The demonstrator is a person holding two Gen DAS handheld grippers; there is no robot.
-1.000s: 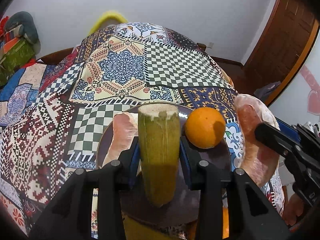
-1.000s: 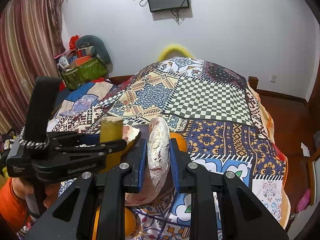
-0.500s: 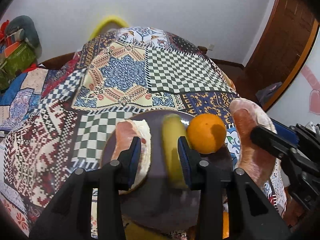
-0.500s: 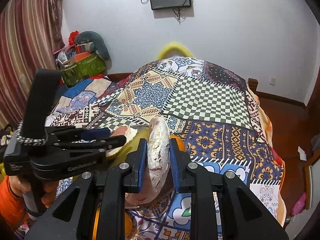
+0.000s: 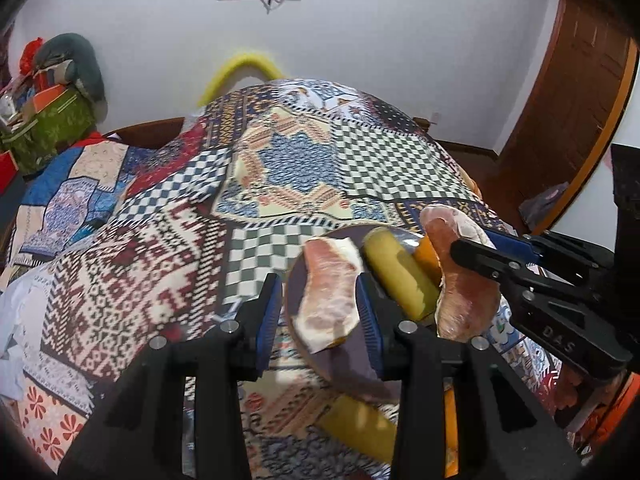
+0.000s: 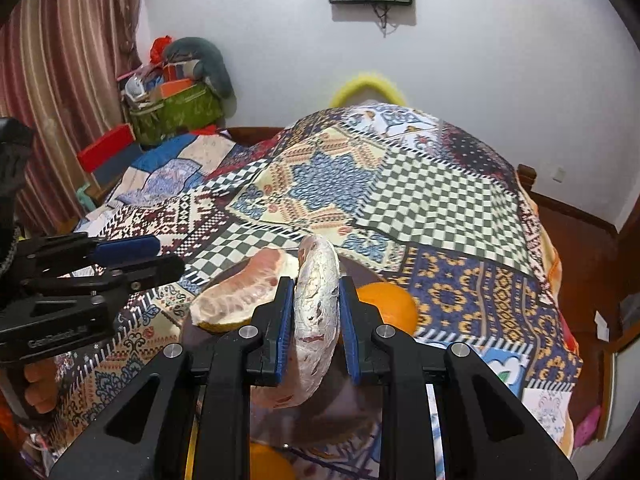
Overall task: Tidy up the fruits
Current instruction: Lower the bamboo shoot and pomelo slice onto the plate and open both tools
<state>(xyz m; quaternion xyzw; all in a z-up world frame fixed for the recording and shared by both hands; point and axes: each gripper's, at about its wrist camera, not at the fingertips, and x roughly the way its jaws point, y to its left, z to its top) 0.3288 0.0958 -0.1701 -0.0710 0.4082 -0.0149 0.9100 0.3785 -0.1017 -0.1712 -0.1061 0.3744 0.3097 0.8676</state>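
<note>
A dark purple plate (image 5: 348, 364) lies on the patchwork bedspread. On it lie a pink pomelo wedge (image 5: 328, 296), a green-yellow fruit piece (image 5: 400, 276) and an orange (image 6: 390, 306). My left gripper (image 5: 320, 312) is open and empty, raised over the plate's left side, with the wedge seen between its jaws. My right gripper (image 6: 314, 312) is shut on a second peeled pomelo wedge (image 6: 314, 308) and holds it above the plate's right side. That wedge also shows in the left wrist view (image 5: 460, 272).
Another yellow-green fruit piece (image 5: 360, 428) and an orange (image 6: 268, 464) lie on the bedspread just in front of the plate. A green bag with clutter (image 6: 176, 108) stands at the far left by the curtain. The wall is behind the bed.
My left gripper opened and let the green-yellow piece go; it now lies on the plate beside the orange. The left gripper then drew back and to the left. The right gripper kept its wedge.
</note>
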